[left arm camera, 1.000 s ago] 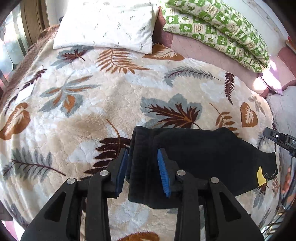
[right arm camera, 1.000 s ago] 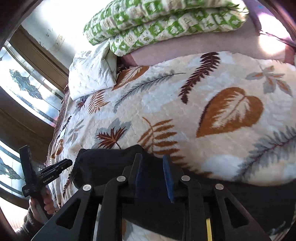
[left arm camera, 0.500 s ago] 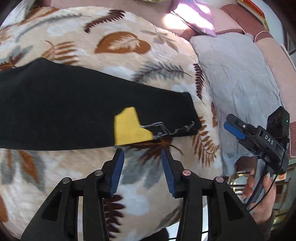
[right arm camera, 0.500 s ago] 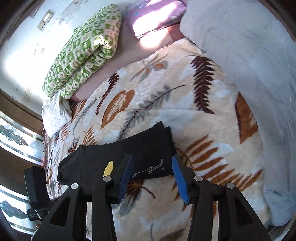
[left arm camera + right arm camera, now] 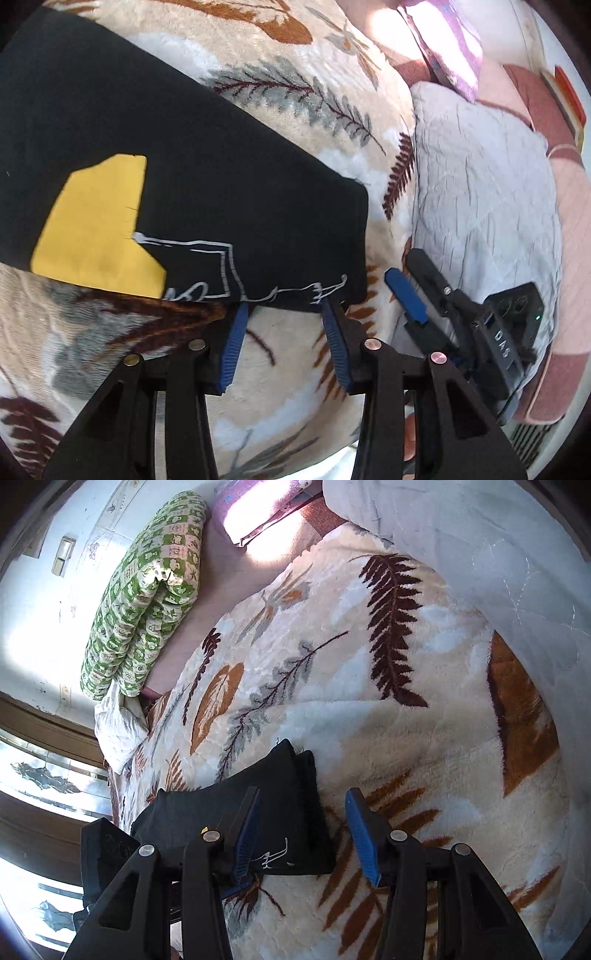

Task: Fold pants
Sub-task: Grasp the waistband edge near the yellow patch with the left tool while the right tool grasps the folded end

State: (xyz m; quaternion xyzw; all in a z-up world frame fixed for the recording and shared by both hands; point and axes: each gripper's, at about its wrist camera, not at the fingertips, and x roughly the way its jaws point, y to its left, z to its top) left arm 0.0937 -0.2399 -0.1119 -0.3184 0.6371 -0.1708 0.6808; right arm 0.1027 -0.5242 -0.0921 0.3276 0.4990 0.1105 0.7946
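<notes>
Pants [image 5: 207,177], black, lying flat on the leaf-patterned blanket [image 5: 295,92] of the bed, already doubled leg on leg by the look of the layered cuff end [image 5: 303,775]. Yellow patch [image 5: 96,225] and white line print [image 5: 221,266] showing on the upper face near that end. Left hand-held gripper [image 5: 282,314] spread wide, blue pads at the near hem, touching or just short of the cloth, nothing clamped. Right hand-held gripper [image 5: 301,819] likewise agape, one pad over the black fabric, the other over bare blanket beside the cuff corner, holding nothing. Grey quilt [image 5: 480,177] bunched just beyond the cuff end toward the bed's edge; green checked bedding [image 5: 144,598] rolled well away at the far side. Soft, limp knit by appearance, probably light and thick enough to hold a crease poorly; likely to sag and slide between layers if pinched through one ply only. Best taken at the two cuff corners, both layers together, deep enough past the hem seam. Plush blanket beneath may drag on the cloth and catch in a low pinch.
</notes>
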